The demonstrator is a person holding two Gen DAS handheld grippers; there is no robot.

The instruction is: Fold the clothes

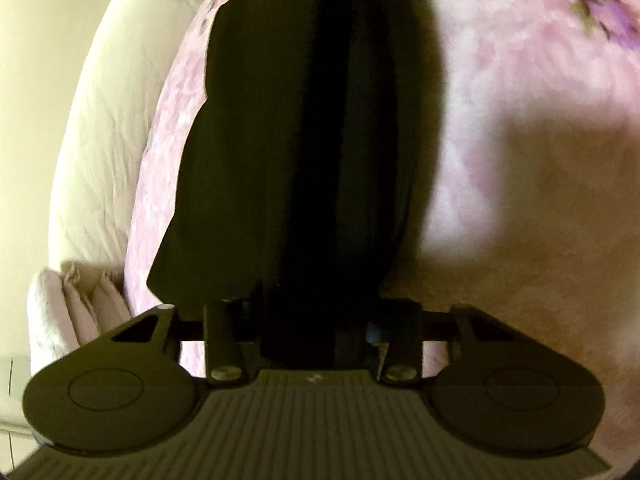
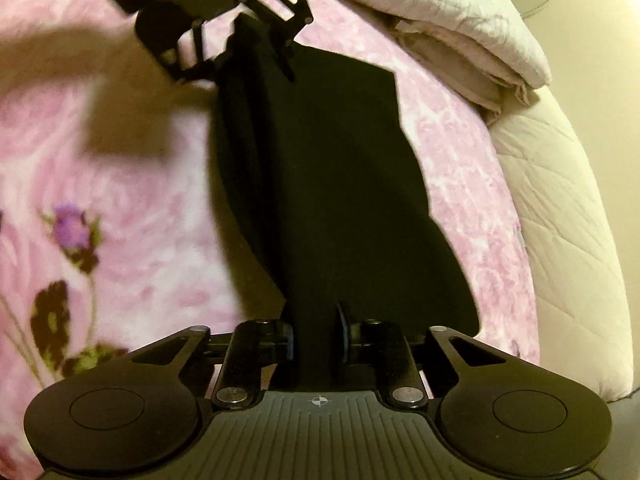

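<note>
A black garment (image 1: 280, 152) hangs stretched between my two grippers above a pink flowered blanket (image 1: 520, 100). My left gripper (image 1: 316, 332) is shut on one end of the cloth, which bunches between its fingers. In the right wrist view the same black garment (image 2: 332, 184) runs away from my right gripper (image 2: 316, 340), which is shut on the near end. The left gripper (image 2: 240, 44) shows at the far end of the cloth, clamped on it. One side of the garment droops in a loose flap toward the blanket.
The pink blanket (image 2: 120, 184) covers a bed. A white quilted cover (image 1: 108, 132) lies along the bed's side, and folded pale bedding (image 2: 460, 40) sits at the far right. A cream wall lies beyond it.
</note>
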